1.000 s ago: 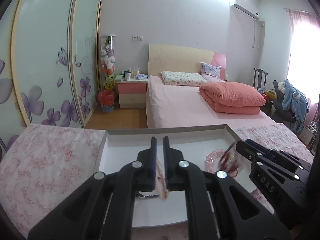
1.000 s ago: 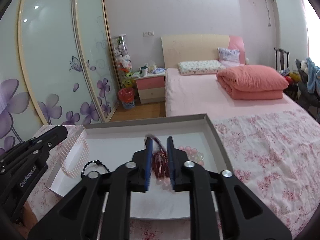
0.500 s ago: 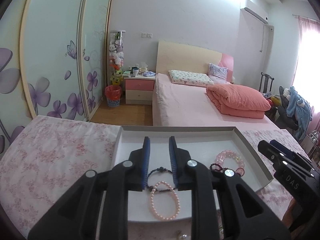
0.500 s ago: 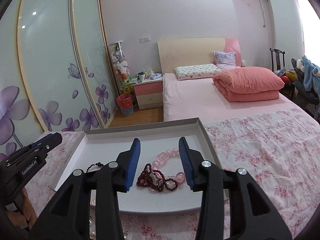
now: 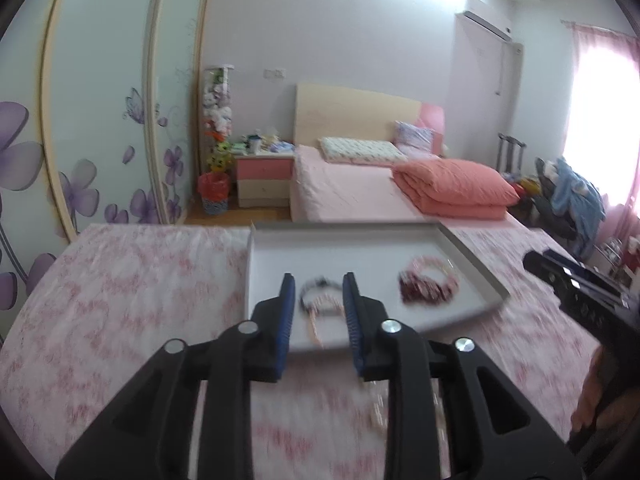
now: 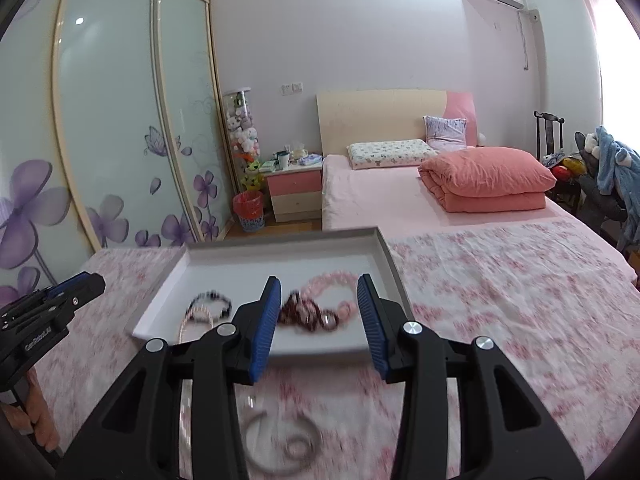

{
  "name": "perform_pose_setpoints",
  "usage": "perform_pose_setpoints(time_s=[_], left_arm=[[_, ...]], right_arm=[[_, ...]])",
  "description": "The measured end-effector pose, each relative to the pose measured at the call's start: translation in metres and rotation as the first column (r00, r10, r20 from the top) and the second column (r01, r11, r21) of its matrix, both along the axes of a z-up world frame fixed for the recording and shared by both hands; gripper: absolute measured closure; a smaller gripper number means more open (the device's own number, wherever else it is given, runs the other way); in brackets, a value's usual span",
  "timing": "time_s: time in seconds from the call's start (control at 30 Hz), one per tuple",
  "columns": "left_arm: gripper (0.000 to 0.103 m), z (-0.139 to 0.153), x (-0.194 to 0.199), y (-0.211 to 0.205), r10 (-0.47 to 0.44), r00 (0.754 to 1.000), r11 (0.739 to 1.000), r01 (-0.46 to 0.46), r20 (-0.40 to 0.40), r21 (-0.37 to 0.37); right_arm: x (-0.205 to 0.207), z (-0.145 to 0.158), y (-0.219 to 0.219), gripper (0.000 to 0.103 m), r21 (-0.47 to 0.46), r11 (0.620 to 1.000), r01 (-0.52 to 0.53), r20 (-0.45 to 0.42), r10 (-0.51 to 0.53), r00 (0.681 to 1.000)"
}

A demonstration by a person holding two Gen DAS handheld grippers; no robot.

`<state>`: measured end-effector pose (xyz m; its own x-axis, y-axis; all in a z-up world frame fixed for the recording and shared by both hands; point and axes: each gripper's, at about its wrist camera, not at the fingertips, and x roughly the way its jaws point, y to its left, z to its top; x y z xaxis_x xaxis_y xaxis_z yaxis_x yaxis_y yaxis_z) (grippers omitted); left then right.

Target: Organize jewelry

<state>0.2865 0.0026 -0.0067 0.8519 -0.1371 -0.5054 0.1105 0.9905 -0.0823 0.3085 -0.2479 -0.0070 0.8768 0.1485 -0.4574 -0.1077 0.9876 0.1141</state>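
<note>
- Floral-covered desk (image 6: 500, 300): grey tray (image 6: 384, 248) w/ bracelets already laid in.
- Loose bangle (image 6: 280, 444): on cloth, below & nearest right tongs (image 6: 320, 320), outside tray.
- Right tongs: part open, nothing held.
- Left tongs (image 5: 318, 312): opening, nothing held.

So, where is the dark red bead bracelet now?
In the right wrist view, the dark red bead bracelet lies in the white tray, on its right side, against the pink bead bracelet.
</note>
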Motion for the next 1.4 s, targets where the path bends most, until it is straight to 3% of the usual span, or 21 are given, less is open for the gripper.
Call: perform_pose_setpoints(time_s=[0.17,0.2,0.33,0.47,0.57,0.8,1.0,1.2,1.4], left_arm=[[0.070,-0.024,-0.041,-0.009,-0.108,0.990,0.994,0.108,-0.086,-0.003],[0.065,-0.031,-0.049,-0.011,-0.130,0.985,0.991,0.130,-0.114,-0.011],[0.062,-0.050,-0.067,-0.023,-0.191,0.963,0.982,0.189,-0.192,-0.030],[0.047,-0.062,-0.079,-0.035,-0.251,0.939,0.968,0.248,-0.237,-0.043],[0.034,-0.069,-0.084,-0.050,-0.288,0.916,0.955,0.297,-0.279,-0.010],[0.030,-0.087,-0.079,-0.066,-0.272,0.897,0.950,0.308,-0.349,0.051],[0.030,-0.100,-0.072,-0.072,-0.222,0.890,0.949,0.291,-0.398,0.120],[0.033,-0.099,-0.070,-0.063,-0.183,0.903,0.959,0.252,-0.389,0.132],[0.034,-0.097,-0.054,-0.036,-0.081,0.919,0.977,0.149,-0.385,0.149]], right_arm=[[-0.029,-0.011,-0.004,0.062,-0.021,1.000,-0.014,-0.040,0.013,0.999],[-0.034,-0.013,-0.005,0.062,-0.020,1.000,-0.016,-0.049,0.015,0.999],[-0.057,-0.022,-0.009,0.062,-0.022,0.999,-0.024,-0.070,0.022,0.997],[-0.076,-0.026,-0.013,0.062,-0.022,0.999,-0.029,-0.091,0.027,0.996],[-0.087,-0.032,-0.014,0.062,-0.019,0.999,-0.034,-0.109,0.032,0.994],[-0.092,-0.057,-0.017,0.062,0.001,0.999,-0.038,-0.204,0.038,0.978],[-0.091,-0.063,-0.019,0.062,0.004,0.999,-0.034,-0.223,0.034,0.974],[-0.087,-0.065,-0.018,0.062,0.002,0.999,-0.035,-0.239,0.034,0.970],[-0.073,-0.070,-0.010,0.062,0.002,0.998,-0.064,-0.288,0.062,0.956]])
